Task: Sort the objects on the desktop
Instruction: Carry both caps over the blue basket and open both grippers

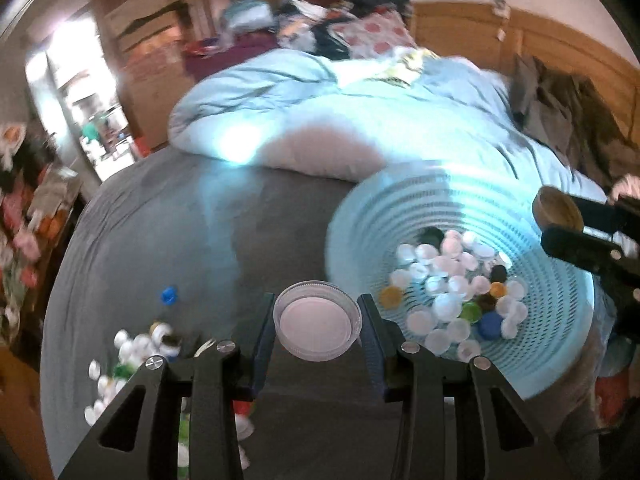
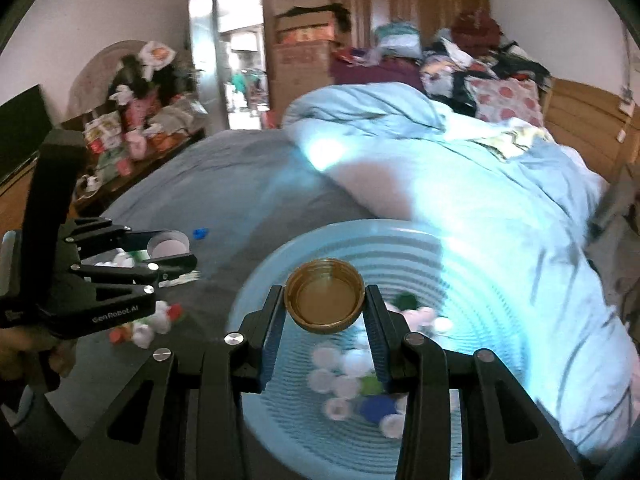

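My left gripper point(image 1: 317, 320) is shut on a wide clear lid point(image 1: 317, 320), held hollow side up over the grey bedsheet just left of the light blue basket point(image 1: 552, 344). That basket holds several bottle caps point(image 1: 452, 292), mostly white. My right gripper point(image 2: 325, 300) is shut on a gold-brown lid point(image 2: 324, 300), hovering above the basket point(image 2: 500, 320). The right gripper point(image 1: 576, 228) with its gold-brown lid point(image 1: 558, 210) shows at the right edge of the left wrist view. The left gripper point(image 2: 172, 250) with the clear lid point(image 2: 168, 245) appears at the left of the right wrist view.
A loose pile of caps point(image 1: 132, 348) lies on the grey sheet point(image 1: 240, 220) at lower left, with a single blue cap point(image 1: 169, 295) beyond it. A rumpled pale blue duvet point(image 1: 360, 112) fills the bed behind the basket. Cluttered furniture point(image 2: 136, 120) stands along the left wall.
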Tool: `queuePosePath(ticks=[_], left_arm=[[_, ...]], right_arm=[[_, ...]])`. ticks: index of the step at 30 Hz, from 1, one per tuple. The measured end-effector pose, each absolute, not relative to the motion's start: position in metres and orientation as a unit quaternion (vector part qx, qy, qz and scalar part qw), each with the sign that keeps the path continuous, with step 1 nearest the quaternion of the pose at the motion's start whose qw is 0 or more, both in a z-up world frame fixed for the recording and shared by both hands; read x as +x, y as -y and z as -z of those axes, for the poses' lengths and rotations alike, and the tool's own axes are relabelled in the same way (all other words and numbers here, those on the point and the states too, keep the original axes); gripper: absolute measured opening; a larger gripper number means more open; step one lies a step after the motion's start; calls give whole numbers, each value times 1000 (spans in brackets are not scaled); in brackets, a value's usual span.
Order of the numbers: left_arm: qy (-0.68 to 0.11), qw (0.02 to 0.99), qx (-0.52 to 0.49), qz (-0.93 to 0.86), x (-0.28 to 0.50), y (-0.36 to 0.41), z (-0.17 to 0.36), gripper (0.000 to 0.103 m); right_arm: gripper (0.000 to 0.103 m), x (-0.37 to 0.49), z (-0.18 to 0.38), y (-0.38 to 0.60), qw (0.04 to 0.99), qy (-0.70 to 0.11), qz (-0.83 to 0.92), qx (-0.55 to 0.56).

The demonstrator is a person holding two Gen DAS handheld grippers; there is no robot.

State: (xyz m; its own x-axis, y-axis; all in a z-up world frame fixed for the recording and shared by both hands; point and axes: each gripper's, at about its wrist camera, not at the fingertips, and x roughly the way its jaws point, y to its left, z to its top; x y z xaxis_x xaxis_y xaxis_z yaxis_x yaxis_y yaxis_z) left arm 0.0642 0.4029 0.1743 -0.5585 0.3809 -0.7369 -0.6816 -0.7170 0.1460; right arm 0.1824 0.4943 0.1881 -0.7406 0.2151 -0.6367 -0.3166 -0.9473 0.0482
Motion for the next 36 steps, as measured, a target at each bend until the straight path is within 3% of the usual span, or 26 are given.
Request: queuePosePath(ticks=[10,36], left_arm=[[-270,327,-366,-829,73,-471,-175,42],[-272,328,-376,-823,62,-485,-166,42]], right_arm=[[35,193,-176,-527,153,-111,-915,-357],[35,191,-161,-534,152,-117,-911,-364]])
